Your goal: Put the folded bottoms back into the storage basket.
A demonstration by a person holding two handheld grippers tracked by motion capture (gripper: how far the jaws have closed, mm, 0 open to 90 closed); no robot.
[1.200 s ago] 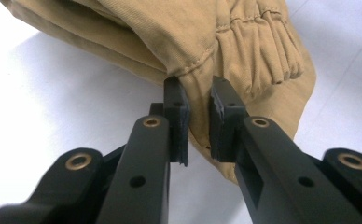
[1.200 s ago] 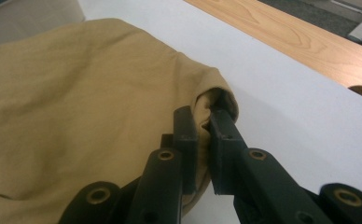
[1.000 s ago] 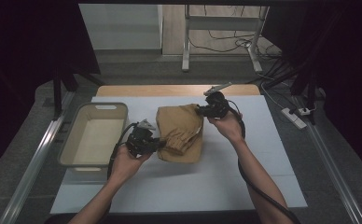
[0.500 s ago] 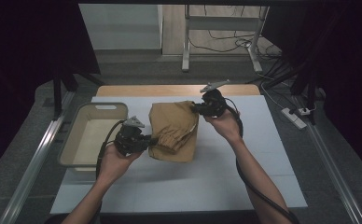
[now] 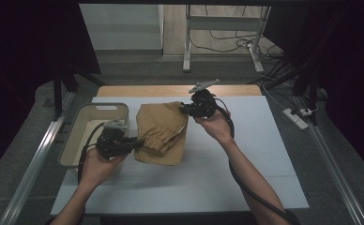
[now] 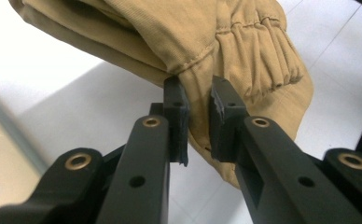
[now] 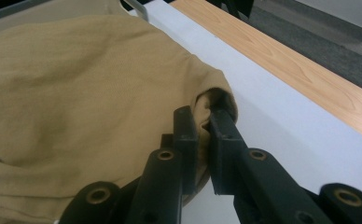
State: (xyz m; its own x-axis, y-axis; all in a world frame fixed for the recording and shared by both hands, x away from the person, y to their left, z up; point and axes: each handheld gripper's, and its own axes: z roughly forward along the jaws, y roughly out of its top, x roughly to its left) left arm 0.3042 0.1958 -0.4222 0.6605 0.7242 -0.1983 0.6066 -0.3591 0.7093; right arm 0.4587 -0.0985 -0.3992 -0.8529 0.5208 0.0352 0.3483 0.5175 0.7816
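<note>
Both grippers are chunky matte-black units. The left gripper (image 6: 198, 122) has two flat black link arms with brass-coloured bushings at the pivots and small plain holes further along, ending in blocky pads (image 6: 177, 116) with slightly chipped edges. The right gripper (image 5: 185, 108) carries a grey three-cornered plate on top. Black cables trail off both. Forearms are bare, no sleeves.
</note>
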